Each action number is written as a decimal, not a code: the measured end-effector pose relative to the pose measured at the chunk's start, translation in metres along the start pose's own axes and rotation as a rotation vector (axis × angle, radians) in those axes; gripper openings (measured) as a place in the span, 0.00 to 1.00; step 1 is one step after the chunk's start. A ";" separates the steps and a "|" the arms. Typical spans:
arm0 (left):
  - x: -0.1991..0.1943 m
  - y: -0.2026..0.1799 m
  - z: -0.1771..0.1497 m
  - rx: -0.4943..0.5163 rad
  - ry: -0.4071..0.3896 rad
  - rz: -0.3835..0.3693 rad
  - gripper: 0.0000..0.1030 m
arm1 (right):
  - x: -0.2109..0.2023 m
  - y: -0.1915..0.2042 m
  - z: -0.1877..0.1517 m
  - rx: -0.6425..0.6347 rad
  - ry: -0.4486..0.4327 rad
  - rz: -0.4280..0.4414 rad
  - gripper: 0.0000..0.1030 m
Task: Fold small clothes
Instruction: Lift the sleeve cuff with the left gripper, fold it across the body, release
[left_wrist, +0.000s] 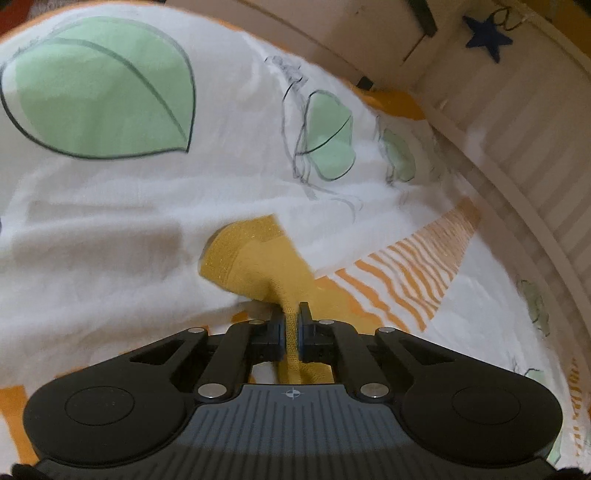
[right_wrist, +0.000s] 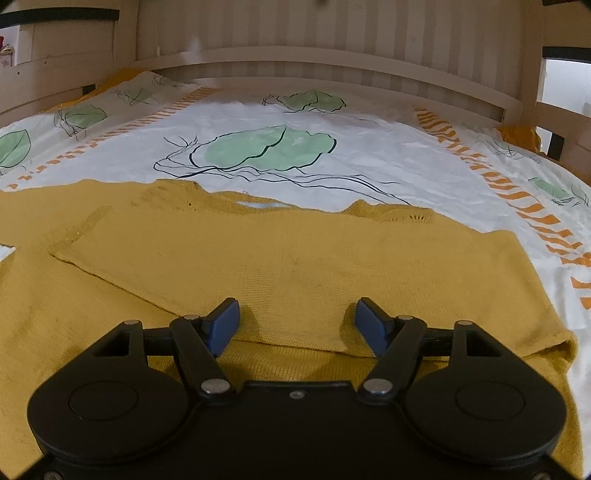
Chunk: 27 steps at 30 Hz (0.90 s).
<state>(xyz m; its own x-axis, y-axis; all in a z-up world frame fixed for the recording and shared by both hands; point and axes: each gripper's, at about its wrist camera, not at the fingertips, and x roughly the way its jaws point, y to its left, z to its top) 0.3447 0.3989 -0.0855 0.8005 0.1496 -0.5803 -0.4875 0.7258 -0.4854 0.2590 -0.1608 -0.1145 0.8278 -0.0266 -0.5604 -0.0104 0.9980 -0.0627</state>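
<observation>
A mustard-yellow knitted top (right_wrist: 288, 258) lies spread on the bed, one part folded across its middle. Over its near edge my right gripper (right_wrist: 297, 321) hovers open, blue pads (right_wrist: 223, 325) wide apart with only flat fabric beneath. In the left wrist view a ribbed cuff or sleeve end of the yellow top (left_wrist: 251, 258) stretches away from me. My left gripper (left_wrist: 293, 325) is shut on a pinched fold of that fabric, which runs back between the fingers.
The bed sheet (right_wrist: 369, 155) is white with green leaf prints and orange striped bands. A pale wooden bed frame (right_wrist: 332, 62) runs along the far side. A dark blue star (left_wrist: 487, 35) hangs by the rail.
</observation>
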 end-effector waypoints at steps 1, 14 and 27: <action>-0.004 -0.004 0.000 0.008 -0.009 -0.007 0.05 | 0.000 0.000 0.000 0.001 0.000 0.001 0.71; -0.106 -0.161 -0.018 0.337 -0.083 -0.258 0.05 | 0.000 -0.004 0.001 0.022 -0.002 0.019 0.71; -0.143 -0.306 -0.159 0.494 0.095 -0.530 0.05 | -0.003 -0.032 0.003 0.176 -0.015 0.144 0.72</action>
<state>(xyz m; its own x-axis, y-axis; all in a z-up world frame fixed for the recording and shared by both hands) 0.3235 0.0487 0.0418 0.8408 -0.3486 -0.4143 0.1891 0.9061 -0.3785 0.2582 -0.1920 -0.1082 0.8331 0.1160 -0.5408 -0.0316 0.9861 0.1629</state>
